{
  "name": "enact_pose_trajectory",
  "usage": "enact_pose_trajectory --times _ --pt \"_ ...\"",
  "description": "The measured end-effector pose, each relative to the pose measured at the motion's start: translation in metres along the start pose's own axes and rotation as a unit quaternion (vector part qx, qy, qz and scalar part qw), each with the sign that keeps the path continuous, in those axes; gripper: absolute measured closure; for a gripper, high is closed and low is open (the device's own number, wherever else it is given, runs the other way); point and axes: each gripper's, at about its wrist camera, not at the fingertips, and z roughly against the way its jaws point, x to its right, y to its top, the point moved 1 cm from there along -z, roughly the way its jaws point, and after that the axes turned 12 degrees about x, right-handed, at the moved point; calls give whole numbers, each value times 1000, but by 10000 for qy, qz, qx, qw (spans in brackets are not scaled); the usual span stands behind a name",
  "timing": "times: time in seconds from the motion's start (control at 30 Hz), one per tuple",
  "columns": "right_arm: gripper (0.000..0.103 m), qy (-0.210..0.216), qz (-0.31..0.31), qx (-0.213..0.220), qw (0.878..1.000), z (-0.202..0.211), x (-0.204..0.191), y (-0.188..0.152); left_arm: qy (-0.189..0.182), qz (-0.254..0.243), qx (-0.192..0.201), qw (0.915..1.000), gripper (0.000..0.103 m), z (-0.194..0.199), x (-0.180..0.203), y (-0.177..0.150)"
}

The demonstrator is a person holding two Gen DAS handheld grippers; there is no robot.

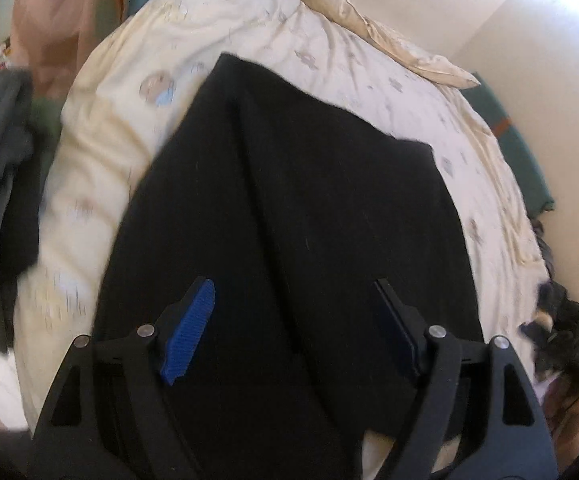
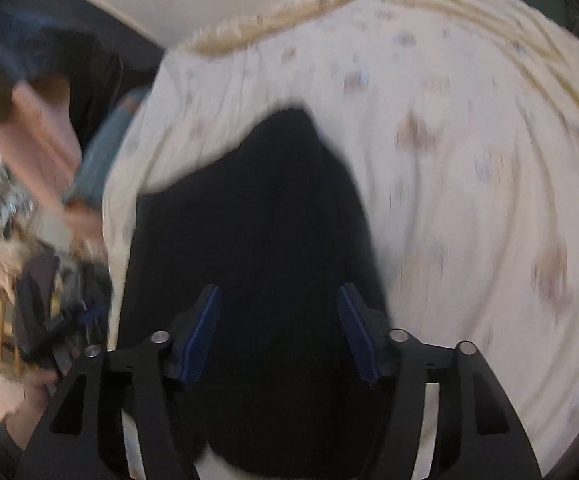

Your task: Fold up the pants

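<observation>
Both my grippers, left (image 1: 293,324) and right (image 2: 279,330), stand wide apart at lower centre, gripping nothing. Black pants (image 1: 289,200) lie flat beneath them, mid-frame, on the cream patterned bedsheet (image 1: 329,56).

Bed sheet (image 1: 273,36): small faded printed motifs only; no lettering legible in either wrist view.
Black pants (image 1: 289,208): no tag, label or brand mark visible.
Clutter, left edge of right wrist view: blurred; nothing readable.
Legible text overall: none.
</observation>
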Motion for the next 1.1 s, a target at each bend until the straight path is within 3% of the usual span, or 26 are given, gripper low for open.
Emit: enact_pose_trajectory --times 0.13,0.17,0.27,0.37,0.4,0.43,0.47,0.57,0.67,0.77,0.9,1.1 --pt "36 -584 506 -514 9957 2 -2 -52 -43 22 -134 9999 26 18 1 -28" --pt "36 -649 382 -606 9953 3 5 -62 -56 23 -158 9999 26 20 0 -31" --pt "36 -647 92 -898 9938 0 16 -75 -69 104 -116 9999 26 27 -2 -37" --pt "36 -596 393 -1390 9877 -16 8 -84 -38 92 -63 9999 26 30 -5 -38" --pt "48 -564 498 -1669 9831 -26 6 -90 -18 74 -45 10000 26 31 -5 -38" --pt "81 -480 585 -1770 9813 -31 3 -93 4 44 -26 10000 26 30 -6 -38" --pt "92 -291 718 -1755 9814 -32 -2 -91 26 23 -17 10000 26 30 -6 -39" --pt "96 244 696 -1338 9883 -23 -12 -69 84 -40 -26 10000 26 25 -8 -41" --pt "97 594 -24 -181 9981 -7 6 -18 114 -83 -79 9999 26 17 -7 -44" --pt "97 184 -678 275 9971 -25 39 19 94 -214 -196 9995 26 7 -2 -51" --pt "97 -420 -1520 431 9865 -63 85 35 -61 -699 -470 9964 26 -6 13 -64" --pt "97 -379 -1624 325 9855 -81 92 26 -545 -1171 -660 9894 26 -22 54 -75"
